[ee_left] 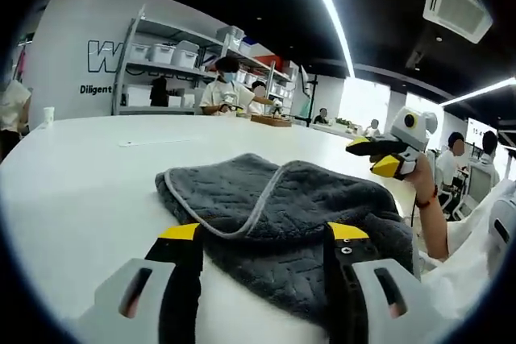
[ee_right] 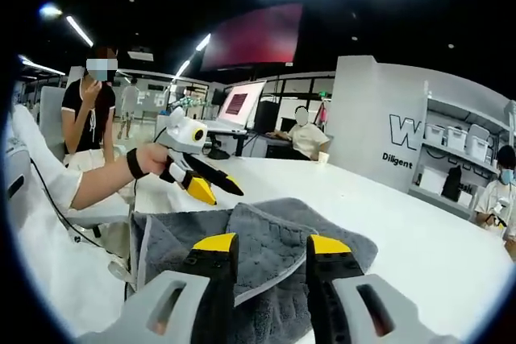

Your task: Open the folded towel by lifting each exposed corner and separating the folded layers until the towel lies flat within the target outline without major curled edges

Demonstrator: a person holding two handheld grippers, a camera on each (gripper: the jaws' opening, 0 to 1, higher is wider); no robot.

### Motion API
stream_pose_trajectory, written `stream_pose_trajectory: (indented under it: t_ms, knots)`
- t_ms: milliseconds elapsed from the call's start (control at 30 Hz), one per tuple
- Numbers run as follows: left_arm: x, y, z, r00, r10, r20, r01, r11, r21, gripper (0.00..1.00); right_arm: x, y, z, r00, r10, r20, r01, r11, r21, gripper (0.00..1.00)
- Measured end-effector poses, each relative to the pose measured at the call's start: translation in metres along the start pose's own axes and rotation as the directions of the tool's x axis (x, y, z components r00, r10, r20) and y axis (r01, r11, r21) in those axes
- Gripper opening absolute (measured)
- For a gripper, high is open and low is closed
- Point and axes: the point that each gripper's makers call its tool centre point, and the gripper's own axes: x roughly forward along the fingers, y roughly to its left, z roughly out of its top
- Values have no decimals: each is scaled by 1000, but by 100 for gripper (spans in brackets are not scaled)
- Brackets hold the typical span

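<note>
The towel (ee_left: 282, 215) lies folded on the table (ee_left: 81, 175), bunched, a pale-edged flap on top. The left gripper (ee_left: 266, 235) hangs over its near edge, jaws parted wide, nothing between them; the flap's hem runs just ahead of the left jaw. The right gripper (ee_right: 270, 246) hovers above the opposite edge, also open and empty, the towel under and ahead of both jaws. Risk as I see it: a jaw pinching two layers at once, so the fold lifts whole rather than separating, or dragging the towel across the table.
</note>
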Motion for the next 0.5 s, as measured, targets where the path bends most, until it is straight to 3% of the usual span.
stream_pose_trajectory:
  t_ms: [500]
  knots:
    - [8, 0, -5, 1000, -11, 7, 11, 999, -52, 58, 12, -2, -9, 1000, 4, -20, -4, 1000, 20, 29]
